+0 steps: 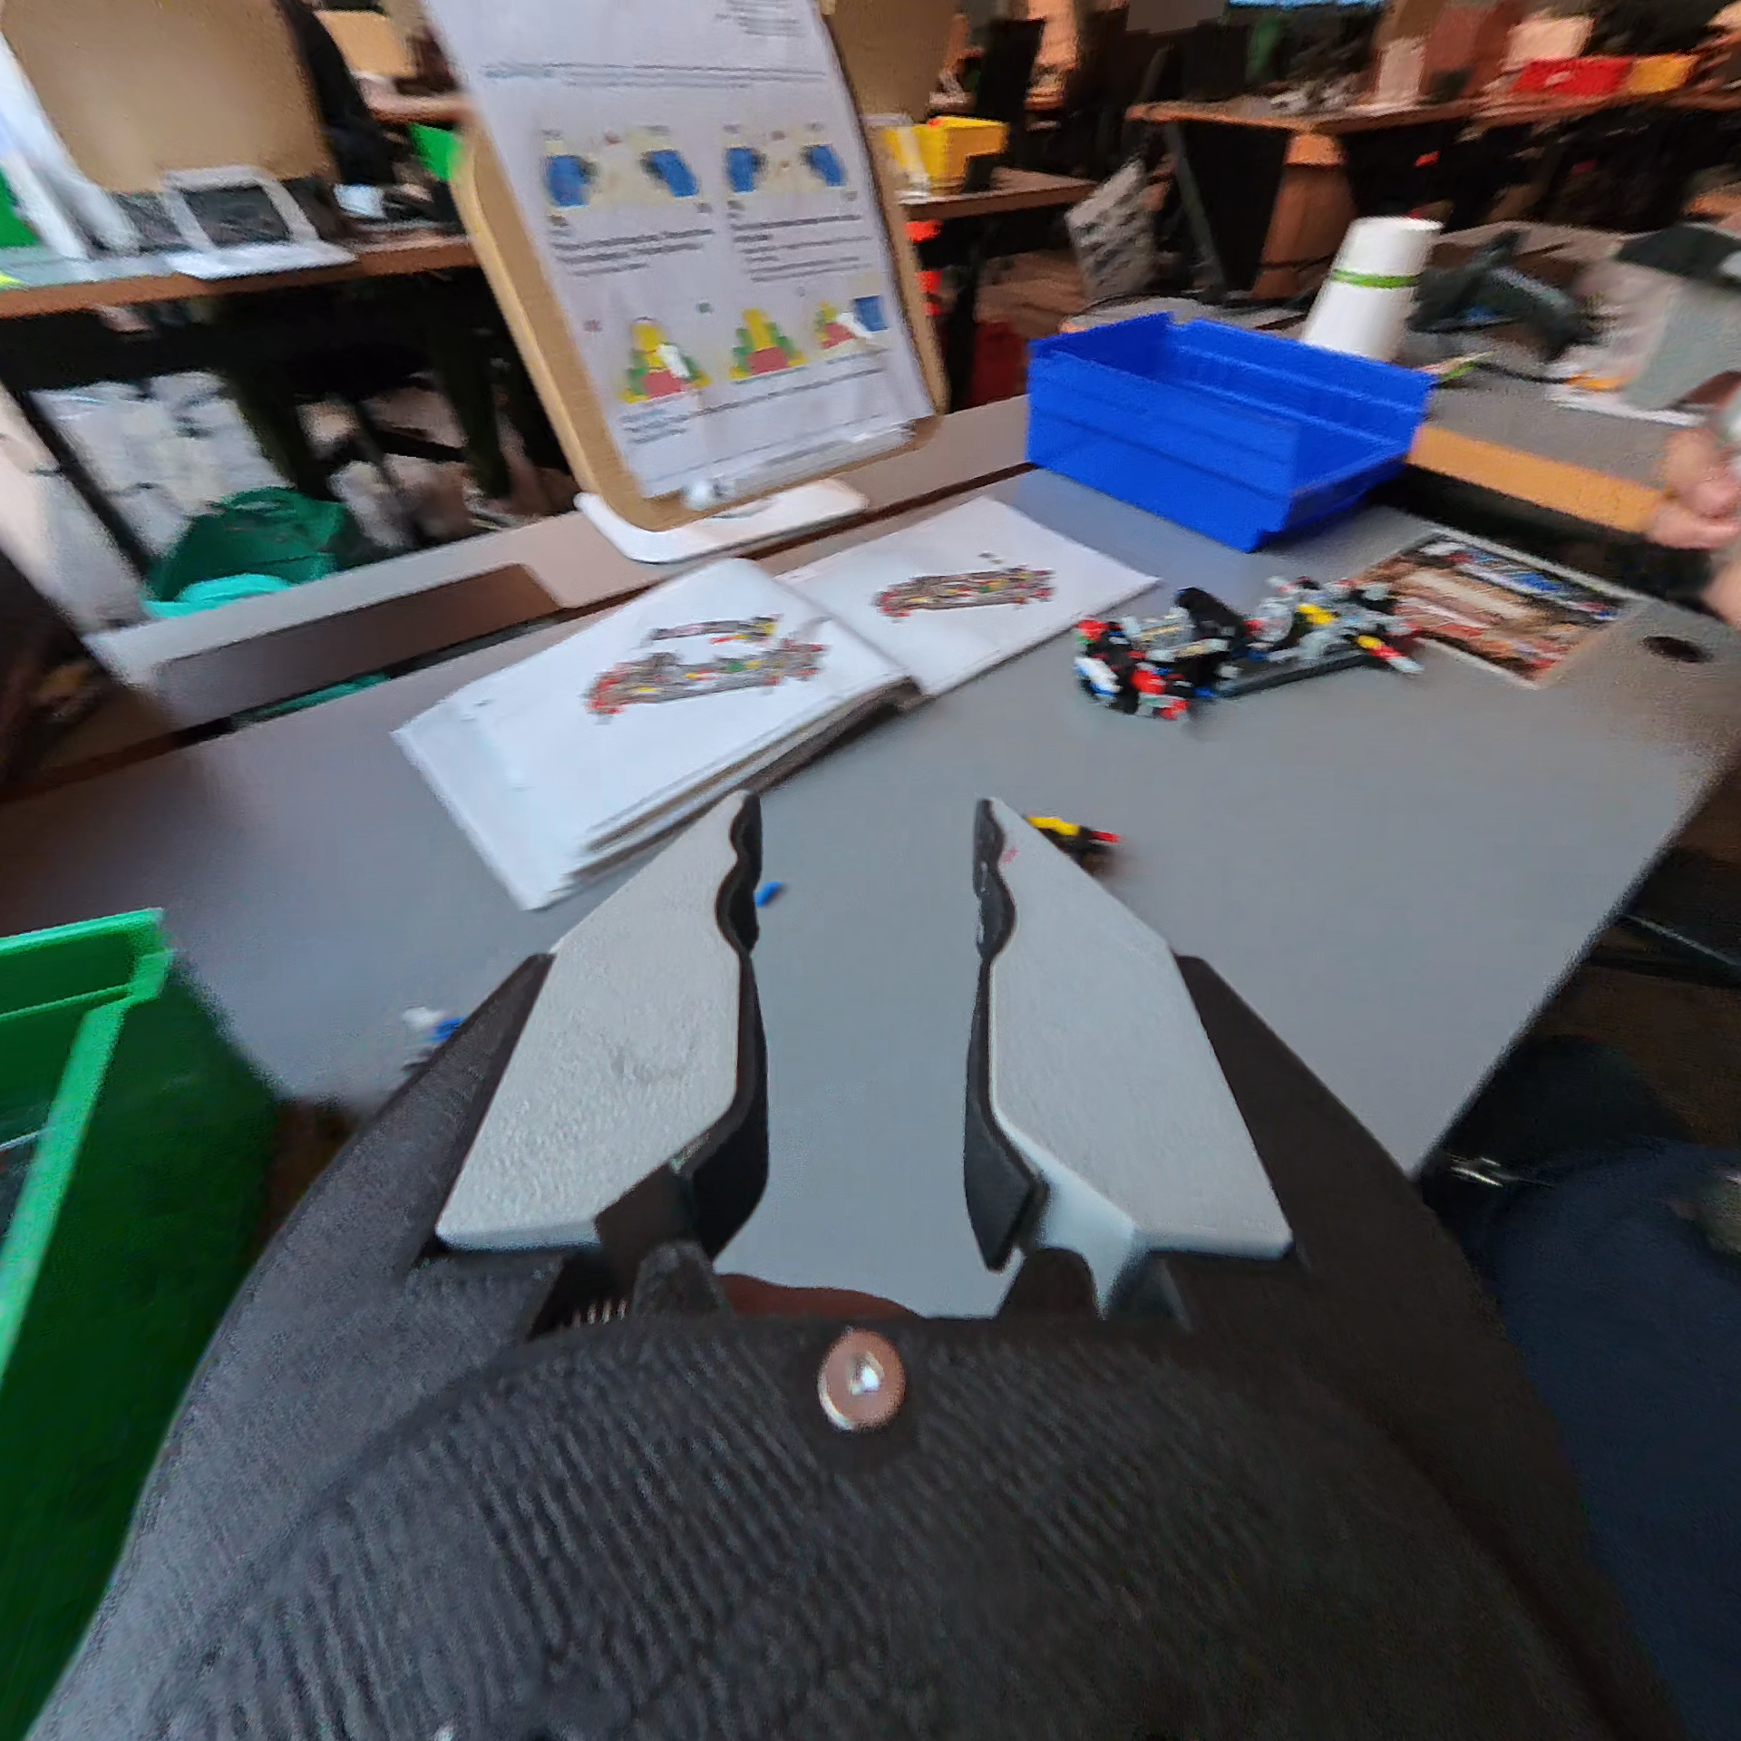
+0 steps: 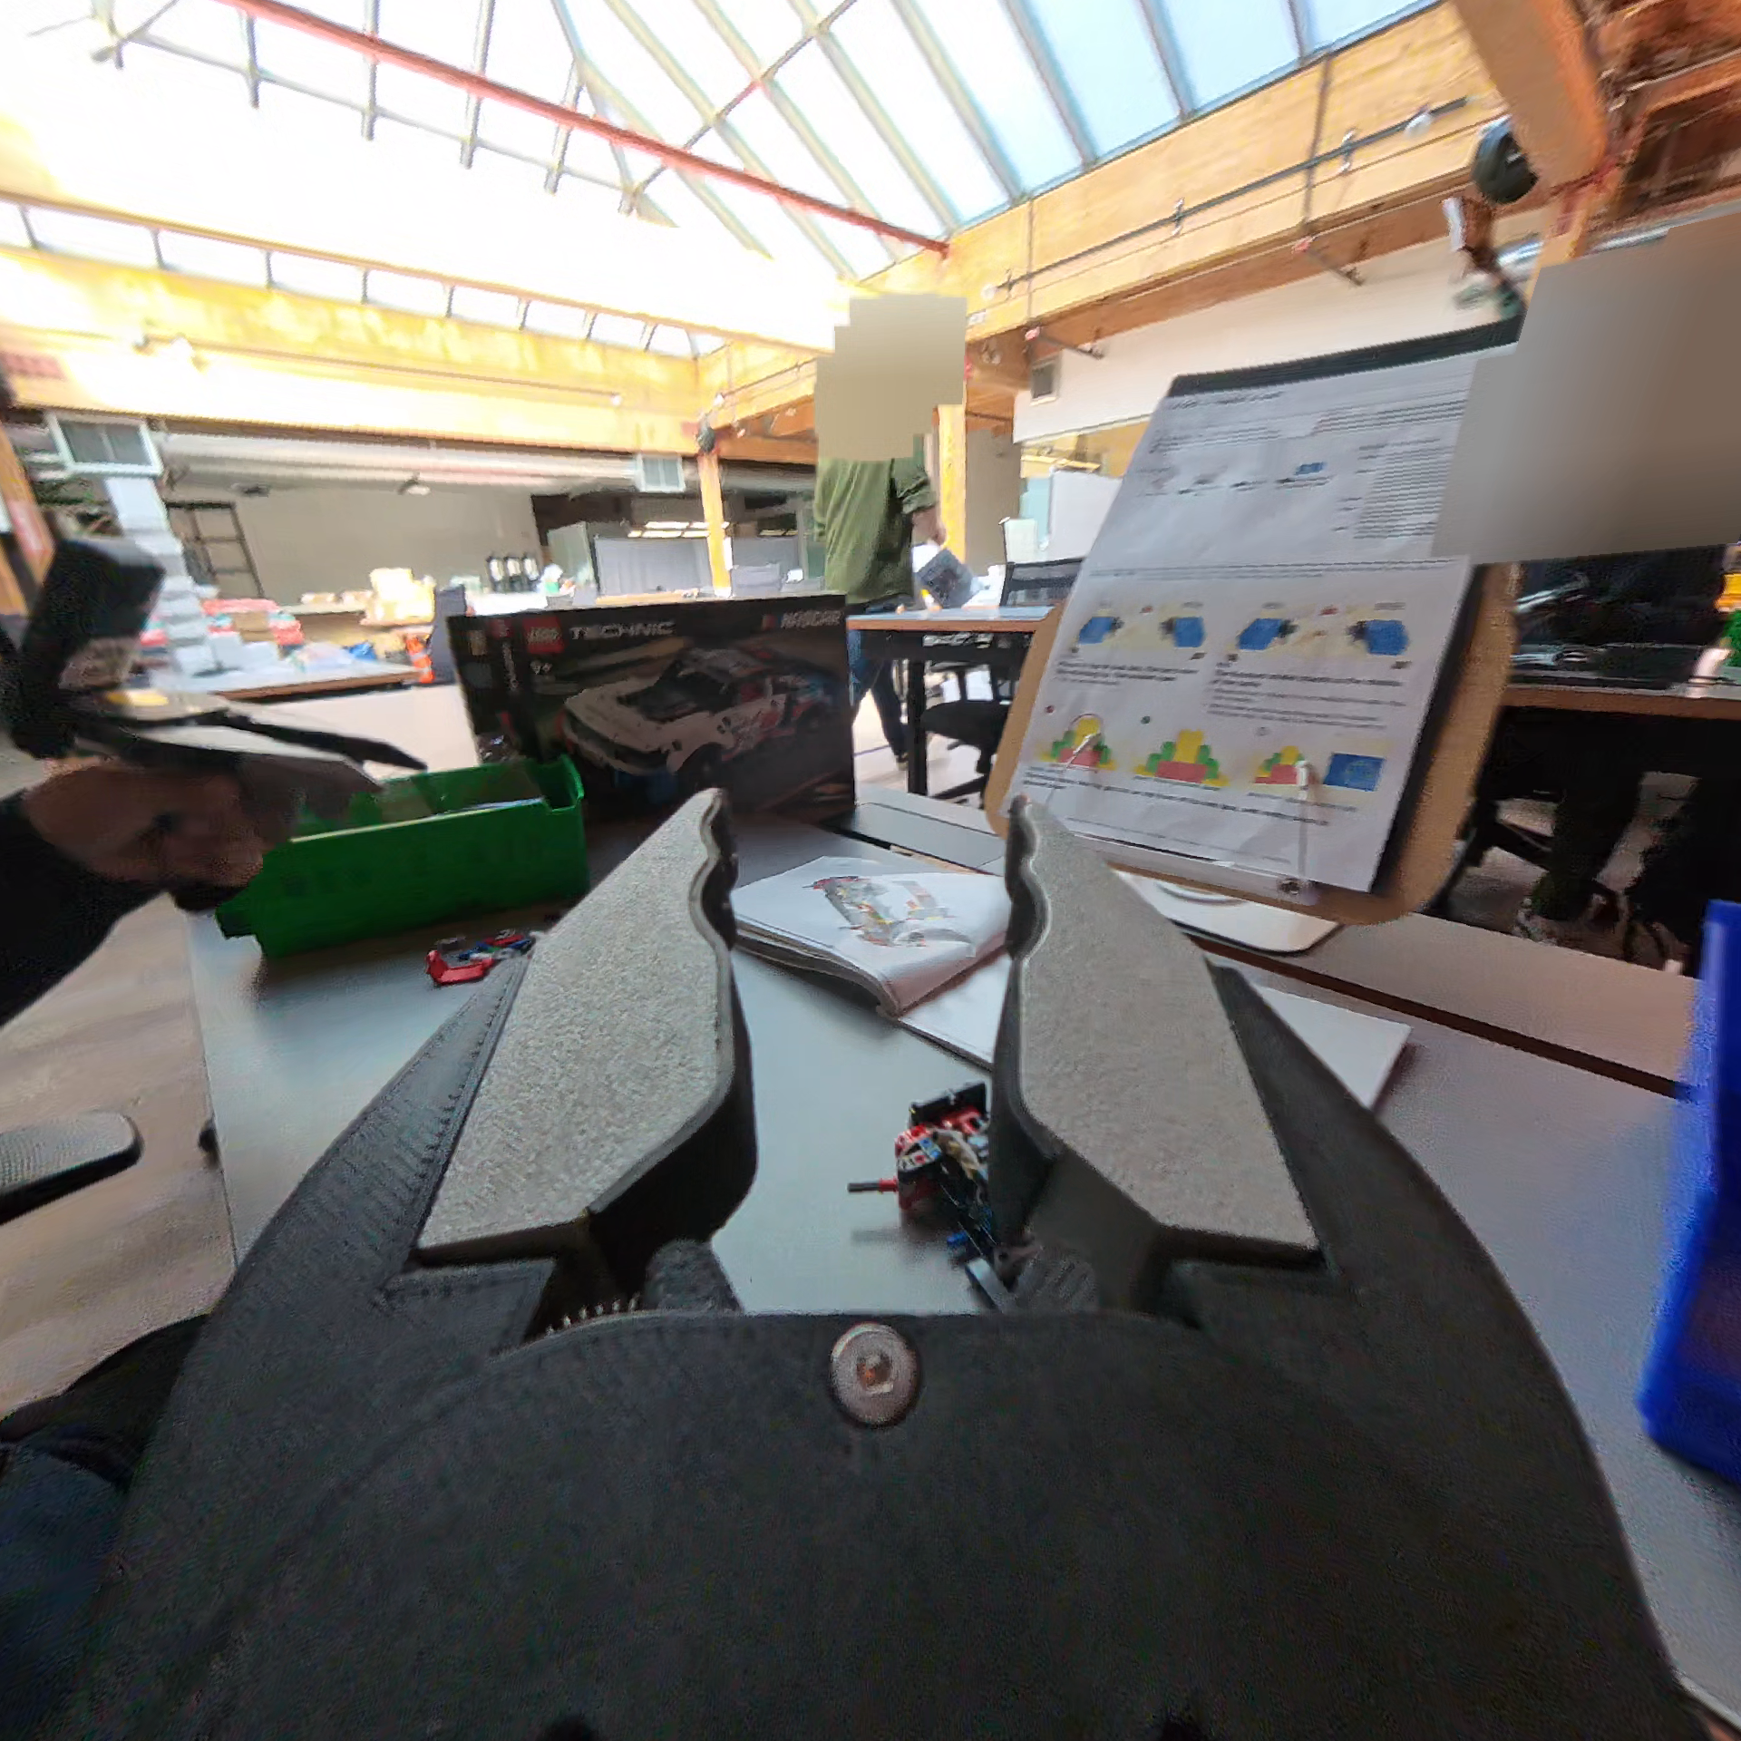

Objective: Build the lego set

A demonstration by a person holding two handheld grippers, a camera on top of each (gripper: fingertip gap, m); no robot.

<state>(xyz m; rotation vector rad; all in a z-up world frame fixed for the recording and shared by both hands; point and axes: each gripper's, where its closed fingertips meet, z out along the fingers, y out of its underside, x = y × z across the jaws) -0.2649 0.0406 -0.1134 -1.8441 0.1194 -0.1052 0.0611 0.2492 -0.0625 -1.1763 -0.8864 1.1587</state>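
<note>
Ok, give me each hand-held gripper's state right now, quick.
Left hand-held gripper: open, nothing between its fingers, above the grey table.
Right hand-held gripper: open, holding nothing.

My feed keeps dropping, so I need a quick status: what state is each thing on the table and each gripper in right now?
Left gripper: fingers apart, nothing between them.
Right gripper: fingers apart, nothing between them.
Instruction booklet: lying open on the table.
Brick model: partly built, resting on the table.
Blue bin: upright, open-topped.
Green bin: upright, open-topped.
Sheet stand: propped upright, tilted back.
</note>
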